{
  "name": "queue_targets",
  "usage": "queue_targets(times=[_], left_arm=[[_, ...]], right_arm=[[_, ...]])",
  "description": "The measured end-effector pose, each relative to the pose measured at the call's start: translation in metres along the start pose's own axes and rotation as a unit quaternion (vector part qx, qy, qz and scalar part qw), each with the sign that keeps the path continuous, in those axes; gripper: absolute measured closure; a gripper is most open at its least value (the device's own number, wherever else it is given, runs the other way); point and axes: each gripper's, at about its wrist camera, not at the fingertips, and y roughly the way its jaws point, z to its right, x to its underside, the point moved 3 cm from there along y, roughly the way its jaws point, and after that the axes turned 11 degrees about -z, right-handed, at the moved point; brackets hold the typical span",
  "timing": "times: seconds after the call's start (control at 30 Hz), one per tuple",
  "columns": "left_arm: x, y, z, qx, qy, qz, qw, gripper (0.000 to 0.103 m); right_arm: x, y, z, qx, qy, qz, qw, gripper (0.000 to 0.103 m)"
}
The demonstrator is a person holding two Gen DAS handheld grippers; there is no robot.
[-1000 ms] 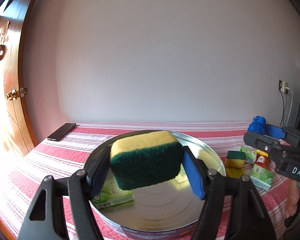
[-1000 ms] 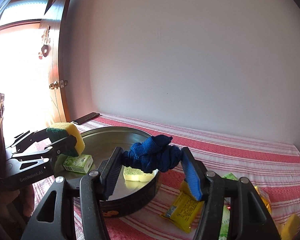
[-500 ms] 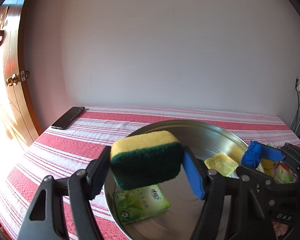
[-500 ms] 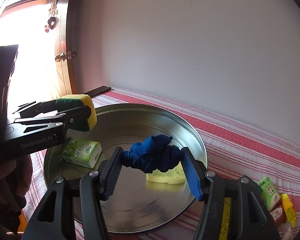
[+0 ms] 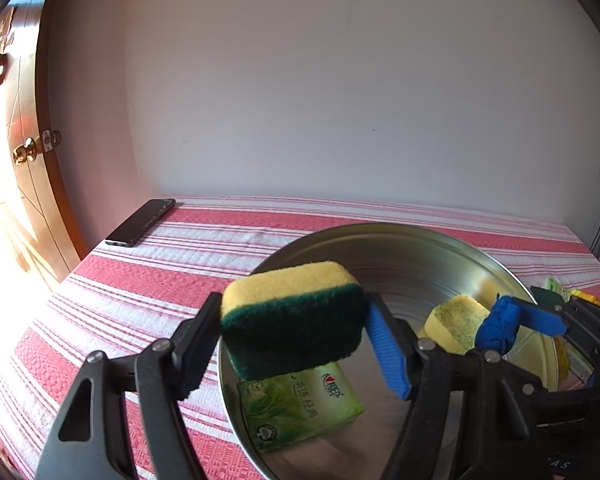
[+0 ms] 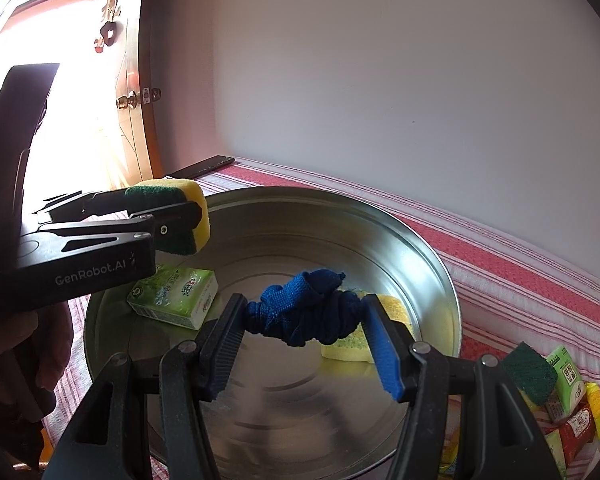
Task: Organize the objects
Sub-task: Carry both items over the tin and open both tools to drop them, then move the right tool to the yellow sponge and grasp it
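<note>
The left gripper (image 5: 294,330) holds a thick yellow sponge with a dark green scouring face (image 5: 292,316) between its jaws, which stand moderately wide with both pads against the sponge's ends. The right gripper (image 6: 304,322) is clamped on a crumpled dark blue knitted cloth (image 6: 304,308), jaws fairly narrow. Both grippers tilt downward and hang over a round, shallow silver metal tray (image 6: 400,228), the left one above its left rim. The tray sits on a red and white striped tablecloth (image 5: 160,272). Inside the tray lie a green tissue packet (image 6: 174,296) and a second yellow sponge (image 5: 456,322). More small packets (image 6: 568,404) lie on the cloth just right of the tray. A black phone (image 5: 140,222) rests near the far left corner.
</note>
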Motion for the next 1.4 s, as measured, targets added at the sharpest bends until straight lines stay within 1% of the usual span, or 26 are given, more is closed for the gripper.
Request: queue_targets(times=[0.03,0.07,0.1,0.13,0.17,0.23,0.33,0.57,0.8,0.9,0.97,1.07,1.2,1.3,1.4], left_arm=[[-0.001,0.0,-0.001,-0.003,-0.002,0.0,1.0,0.03],[-0.001,0.0,-0.001,-0.006,-0.004,0.0,1.0,0.024],[-0.002,0.001,-0.002,-0.008,-0.006,0.0,1.0,0.02],[-0.002,0.001,-0.003,-0.011,-0.008,0.0,0.9999,0.014],[-0.002,0.0,-0.004,-0.015,-0.011,0.0,0.9998,0.008],[-0.001,-0.004,-0.007,-0.022,-0.019,0.008,0.9995,0.0],[0.001,-0.008,-0.006,-0.028,-0.023,0.012,0.9993,0.0],[0.003,-0.017,0.007,-0.018,-0.023,0.017,0.9994,0.0],[0.006,-0.029,0.039,0.003,-0.008,0.028,0.9996,0.0],[0.009,-0.037,0.059,0.017,-0.002,0.036,0.9992,0.0],[0.013,-0.042,0.075,0.032,0.001,0.042,0.9986,0.0],[0.017,-0.047,0.102,0.057,0.013,0.043,0.9974,0.0],[0.022,-0.05,0.146,0.087,0.042,0.036,0.9947,0.0],[0.028,-0.052,0.185,0.108,0.07,0.033,0.9911,0.0],[0.037,-0.053,0.224,0.13,0.102,0.021,0.986,0.0]], right_arm=[[0.0,0.0,0.0,-0.002,0.001,0.0,1.0,0.041],[-0.001,0.001,0.0,-0.003,0.004,-0.001,1.0,0.039],[0.001,0.0,0.001,0.0,0.006,0.0,1.0,0.036],[0.001,0.001,0.001,0.004,0.009,0.0,1.0,0.028],[0.0,0.0,0.002,0.007,0.012,0.002,1.0,0.024],[0.0,-0.003,0.005,0.002,0.02,0.005,1.0,0.024],[0.003,-0.008,0.01,0.001,0.031,0.009,0.999,0.024],[0.012,-0.022,0.018,0.006,0.043,0.018,0.999,0.023],[0.025,-0.045,0.038,0.019,0.064,0.032,0.997,0.023],[0.038,-0.06,0.052,0.04,0.077,0.038,0.996,0.023],[0.049,-0.072,0.067,0.056,0.098,0.04,0.993,0.023],[0.069,-0.09,0.091,0.073,0.136,0.047,0.987,0.023],[0.1,-0.117,0.127,0.121,0.184,0.053,0.974,0.022],[0.125,-0.141,0.158,0.168,0.233,0.059,0.956,0.022],[0.148,-0.162,0.191,0.228,0.282,0.053,0.931,0.022]])
